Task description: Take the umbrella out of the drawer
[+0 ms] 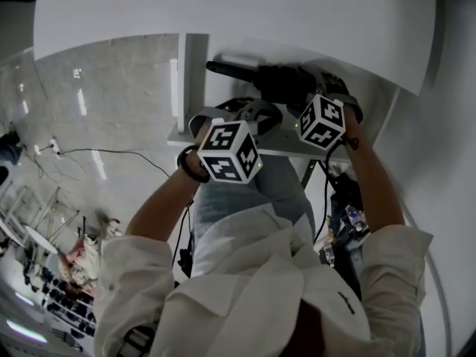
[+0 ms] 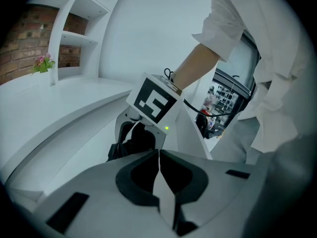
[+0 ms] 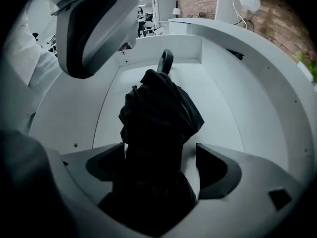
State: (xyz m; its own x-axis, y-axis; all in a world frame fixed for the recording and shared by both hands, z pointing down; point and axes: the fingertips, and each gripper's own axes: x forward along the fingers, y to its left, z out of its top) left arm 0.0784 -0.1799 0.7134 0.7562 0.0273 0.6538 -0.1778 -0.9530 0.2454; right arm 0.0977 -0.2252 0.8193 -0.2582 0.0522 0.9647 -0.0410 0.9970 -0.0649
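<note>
Right gripper sits spread astride the umbrella in the drawer, handle toward 12 o'clock (left gripper pressed together, empty); risk: jaws bite loose fabric only, so it slips on lift.

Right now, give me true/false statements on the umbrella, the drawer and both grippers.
1. The umbrella lies inside the open drawer. True.
2. The right gripper has its jaws shut together. False: they stand wide apart, astride the umbrella.
3. The left gripper has its jaws together with nothing between them. True.
4. The umbrella is opened out and red. False: it is folded up and black.
</note>
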